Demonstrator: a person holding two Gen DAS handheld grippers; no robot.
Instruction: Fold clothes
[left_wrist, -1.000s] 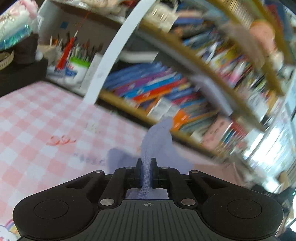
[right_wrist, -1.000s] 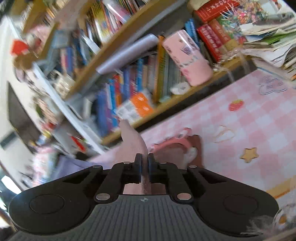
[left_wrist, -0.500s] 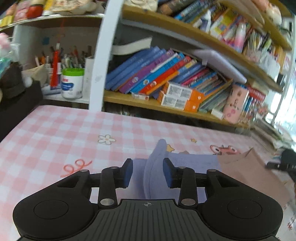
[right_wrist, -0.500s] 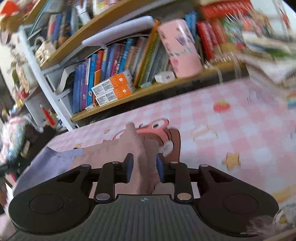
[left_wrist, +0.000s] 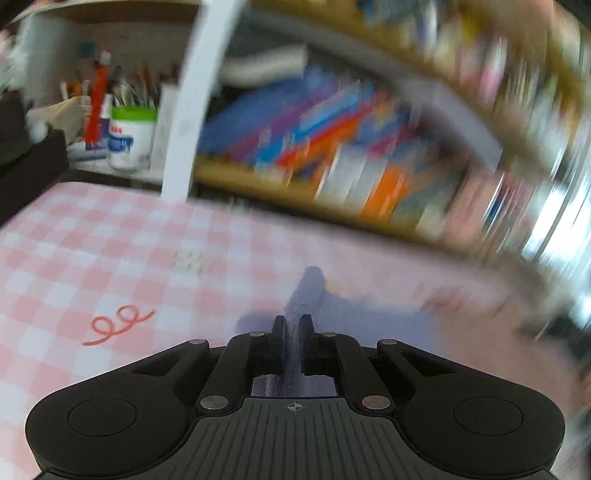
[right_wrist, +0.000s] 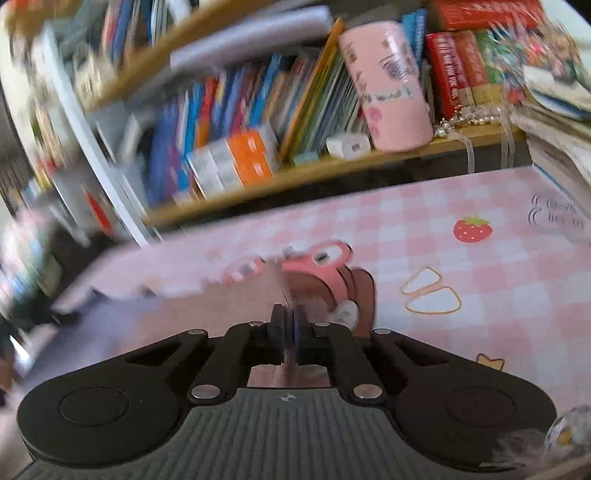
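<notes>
- Both claws, parted half a second ago, have just closed again: left claw (left_wrist: 293, 325) pinches lilac cloth (left_wrist: 310, 291), right claw (right_wrist: 289, 317) pinches pink cloth (right_wrist: 273, 280).
- Keep both corners level, carrying toward twelve o'clock across the checked table (left_wrist: 110, 243).

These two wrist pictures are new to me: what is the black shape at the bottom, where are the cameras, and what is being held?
There is no robot here. A person holds a two-finger gripper in each hand, and a fisheye camera on each one looks forward along its fingers, so the black shape is the gripper's own body.

In the left wrist view, the left gripper is shut on a ridge of lavender fabric. In the right wrist view, the right gripper is shut on a ridge of dusty pink fabric. Whether both belong to one garment I cannot tell; the pictures are blurred.

The cloth lies on a pink checked tablecloth printed with a strawberry. Behind stands a bookshelf of books.
</notes>
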